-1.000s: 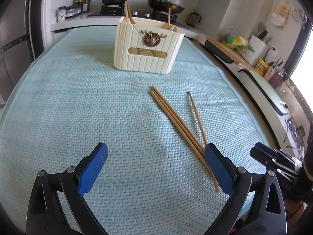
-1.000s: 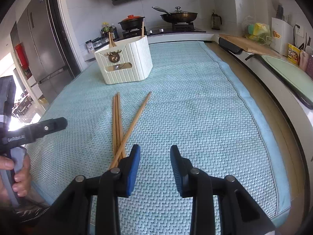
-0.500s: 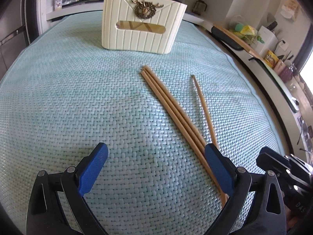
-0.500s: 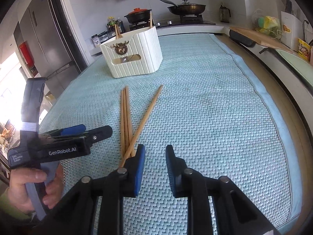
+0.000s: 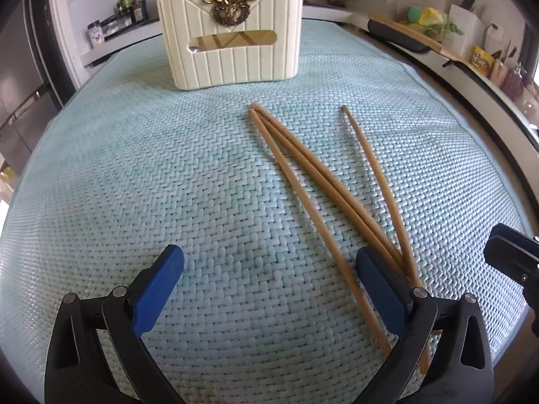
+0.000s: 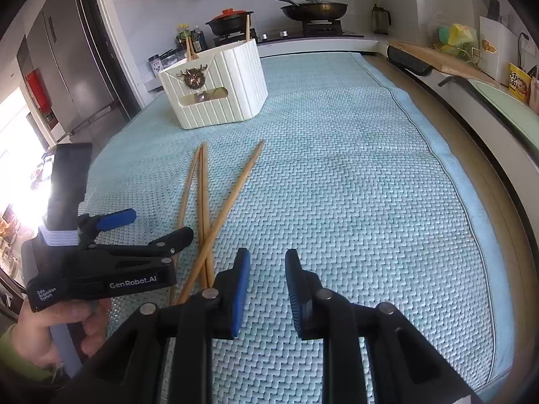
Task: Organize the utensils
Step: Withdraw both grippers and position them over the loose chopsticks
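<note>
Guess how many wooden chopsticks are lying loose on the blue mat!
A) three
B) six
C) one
A: three loose chopsticks lie on the mat in front of the cream holder, two close together and one angled apart, crossing near the open left gripper.
</note>
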{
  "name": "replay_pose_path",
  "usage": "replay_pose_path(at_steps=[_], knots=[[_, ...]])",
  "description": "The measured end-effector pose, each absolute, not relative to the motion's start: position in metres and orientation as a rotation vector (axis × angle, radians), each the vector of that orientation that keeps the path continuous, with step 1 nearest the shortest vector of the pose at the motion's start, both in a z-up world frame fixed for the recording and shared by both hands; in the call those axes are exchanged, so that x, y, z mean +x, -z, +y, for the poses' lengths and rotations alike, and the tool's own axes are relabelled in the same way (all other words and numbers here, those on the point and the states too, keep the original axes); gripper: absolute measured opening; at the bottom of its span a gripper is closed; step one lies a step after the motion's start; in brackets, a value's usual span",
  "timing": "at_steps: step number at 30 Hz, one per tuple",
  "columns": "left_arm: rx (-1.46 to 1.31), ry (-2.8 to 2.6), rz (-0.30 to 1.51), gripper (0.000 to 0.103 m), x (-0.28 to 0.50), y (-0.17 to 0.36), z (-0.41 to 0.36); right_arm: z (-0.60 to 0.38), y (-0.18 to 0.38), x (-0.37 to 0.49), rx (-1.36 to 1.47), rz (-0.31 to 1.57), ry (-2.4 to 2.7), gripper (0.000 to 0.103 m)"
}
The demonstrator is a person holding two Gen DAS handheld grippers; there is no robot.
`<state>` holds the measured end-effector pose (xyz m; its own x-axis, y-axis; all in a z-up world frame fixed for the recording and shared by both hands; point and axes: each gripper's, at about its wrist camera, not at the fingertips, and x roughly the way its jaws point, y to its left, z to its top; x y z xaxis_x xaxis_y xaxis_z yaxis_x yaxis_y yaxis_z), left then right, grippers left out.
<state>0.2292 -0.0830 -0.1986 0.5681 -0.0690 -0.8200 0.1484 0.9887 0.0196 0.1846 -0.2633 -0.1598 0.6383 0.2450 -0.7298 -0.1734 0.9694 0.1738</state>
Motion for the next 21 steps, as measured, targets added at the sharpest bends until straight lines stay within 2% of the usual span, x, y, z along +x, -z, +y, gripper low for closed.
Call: replay_pose_path(at_steps=[11,14,21], knots=[[0.053,0.101,0.982,0.102,0.231,0.197,-0.041,-0.245,0.167,0.219,0.133,0.92,-0.312,0.022],[0.046,0.08,0.982,0.102,0.23,0.197,-0.028,-0.226,0.177,0.231,0.082,0.978,-0.328,0.022],[0.029,0.022,0.978,0.102,0.226,0.198,-0.003,-0.21,0.181,0.233,-0.012,0.966,-0.274,0.019]])
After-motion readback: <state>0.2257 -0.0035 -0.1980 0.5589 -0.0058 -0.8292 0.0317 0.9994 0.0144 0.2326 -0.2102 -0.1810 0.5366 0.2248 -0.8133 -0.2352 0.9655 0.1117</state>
